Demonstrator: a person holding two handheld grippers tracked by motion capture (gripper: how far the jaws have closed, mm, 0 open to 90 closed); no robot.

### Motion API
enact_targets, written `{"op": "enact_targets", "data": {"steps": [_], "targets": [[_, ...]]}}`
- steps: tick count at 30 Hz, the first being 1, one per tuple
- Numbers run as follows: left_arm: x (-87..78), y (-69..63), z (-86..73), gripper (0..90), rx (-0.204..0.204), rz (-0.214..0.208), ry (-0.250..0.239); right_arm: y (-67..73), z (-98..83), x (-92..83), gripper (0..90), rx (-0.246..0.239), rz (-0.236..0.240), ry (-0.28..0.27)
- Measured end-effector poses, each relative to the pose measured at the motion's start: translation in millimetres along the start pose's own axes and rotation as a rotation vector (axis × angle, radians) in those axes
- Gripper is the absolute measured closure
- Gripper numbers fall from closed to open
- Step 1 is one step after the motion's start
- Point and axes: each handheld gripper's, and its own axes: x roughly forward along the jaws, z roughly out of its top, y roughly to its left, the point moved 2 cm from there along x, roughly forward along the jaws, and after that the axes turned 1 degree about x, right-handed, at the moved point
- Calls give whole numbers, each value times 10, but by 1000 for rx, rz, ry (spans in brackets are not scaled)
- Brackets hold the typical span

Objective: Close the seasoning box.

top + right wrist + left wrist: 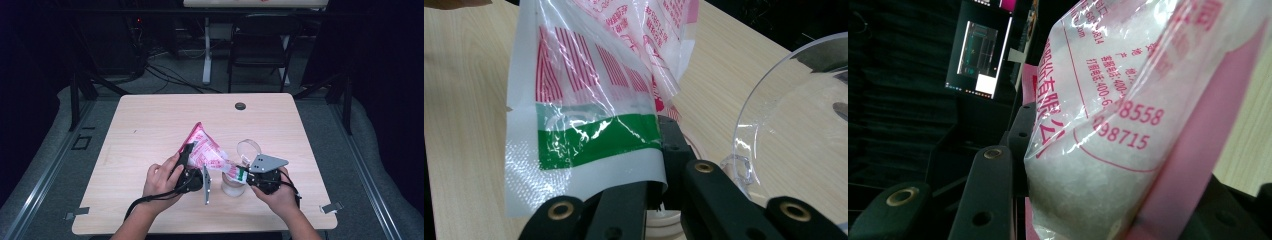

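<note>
**Bag tilted over the jar**

Your left claw (186, 152) is clamped on the fat, filled end of the bag (205, 150); your right claw (243, 175) is pinched together on its flat green-banded edge. The bag hangs above the table (150, 125), its long axis running from upper left down to lower right, mouth end over the clear jar (233, 186). It is crinkly, glossy plastic, pink print, holding white grains. The jar's round clear lid (249, 148) stands hinged open.

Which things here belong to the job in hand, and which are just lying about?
In the job:
- bag of white granules, held by both grippers
- left gripper
- right gripper
- clear container under the bag's mouth
- clear lid

Lying about:
- black chair
- cables on the floor
</note>
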Motion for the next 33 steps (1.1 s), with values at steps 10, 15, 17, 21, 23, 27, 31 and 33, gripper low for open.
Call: {"op": "enact_targets", "data": {"steps": [10,15,17,21,23,27,31,33], "targets": [[-9,20,10,590,4,9,-3,-2,5,-11,900,1,-3,-8],[-7,27,15,589,5,11,-6,-4,3,-9,900,-2,-4,-7],[-10,30,21,589,5,12,-11,-9,9,-23,900,-2,-7,-7],[-10,29,33,588,6,15,-13,-30,5,-36,900,7,-5,-14],[-10,32,30,588,5,14,-11,-27,4,-32,900,6,-6,-10],[-15,42,31,588,8,20,-14,-21,7,-32,900,5,-5,-12],[-11,57,35,588,8,19,-19,-20,8,-32,900,5,-6,-12],[-14,62,37,588,9,21,-16,-19,11,-34,900,5,-7,-14]]}}
